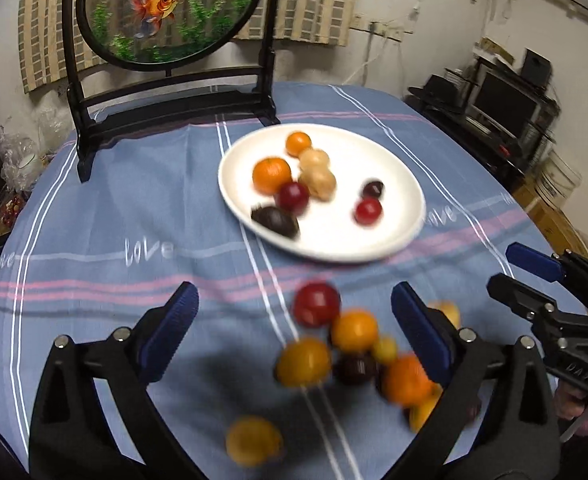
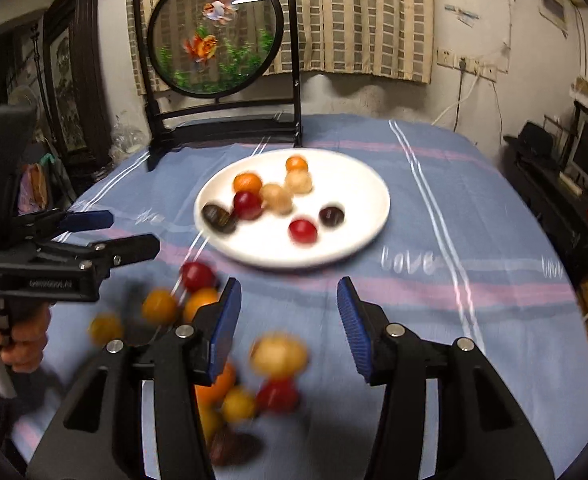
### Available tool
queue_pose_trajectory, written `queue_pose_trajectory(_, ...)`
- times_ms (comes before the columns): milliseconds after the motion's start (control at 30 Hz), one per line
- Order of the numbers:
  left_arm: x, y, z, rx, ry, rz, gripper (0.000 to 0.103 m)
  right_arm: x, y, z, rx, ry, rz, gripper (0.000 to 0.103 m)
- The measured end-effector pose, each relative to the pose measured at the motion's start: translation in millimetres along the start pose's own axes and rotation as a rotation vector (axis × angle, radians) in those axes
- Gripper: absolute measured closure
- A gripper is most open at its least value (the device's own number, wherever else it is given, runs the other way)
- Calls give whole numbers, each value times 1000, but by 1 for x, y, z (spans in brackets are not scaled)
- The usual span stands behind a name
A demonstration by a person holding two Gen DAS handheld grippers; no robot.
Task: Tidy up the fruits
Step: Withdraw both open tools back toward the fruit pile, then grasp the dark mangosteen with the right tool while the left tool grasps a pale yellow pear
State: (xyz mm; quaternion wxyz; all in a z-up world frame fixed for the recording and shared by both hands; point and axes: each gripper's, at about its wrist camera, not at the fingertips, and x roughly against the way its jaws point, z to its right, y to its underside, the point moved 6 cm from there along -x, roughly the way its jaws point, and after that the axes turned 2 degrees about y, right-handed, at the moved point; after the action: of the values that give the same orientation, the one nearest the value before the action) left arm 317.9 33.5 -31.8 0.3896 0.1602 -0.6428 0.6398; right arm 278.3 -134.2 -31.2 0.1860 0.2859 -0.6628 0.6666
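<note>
A white plate (image 1: 333,236) (image 2: 357,204) sits mid-table on the blue cloth and holds several small fruits: orange, pale tan, red and dark ones. A loose pile of fruits (image 1: 353,332) (image 2: 198,304) lies blurred on the cloth nearer me. My left gripper (image 1: 294,292) hovers over that pile, jaws wide open, touching none. My right gripper (image 2: 289,286) is open too; a pale yellow fruit (image 2: 278,354) lies on the cloth below its gap, clear of both pads. Each gripper shows in the other's view, the right gripper (image 1: 503,266) at the right edge and the left gripper (image 2: 134,232) at the left.
A round goldfish screen (image 1: 166,12) (image 2: 214,40) on a black stand is at the table's back left. A person's hand (image 2: 22,340) grips the left tool. A dark desk with a monitor (image 1: 501,104) stands beyond the table's right edge.
</note>
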Motion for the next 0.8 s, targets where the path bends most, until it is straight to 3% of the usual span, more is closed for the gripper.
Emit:
queue_pose_trajectory(167, 16, 45, 10, -82, 29, 11, 4, 25, 56, -17, 17, -28, -35, 52)
queue_pose_trajectory(267, 16, 54, 8, -84, 37, 24, 4, 32, 81, -30, 19, -54, -76, 52)
queue_pose_trajectory(433, 17, 57, 1, -20, 69, -2, 4, 39, 92, -46, 73, -20, -71, 52)
queue_pose_trajectory(533, 20, 57, -2, -14, 39, 19, 4, 35, 96, -46, 80, 23, -85, 52)
queue_pose_trajectory(800, 30, 59, -9, 11, 40, 35, 4, 20, 105, -46, 78, 5, -140, 52)
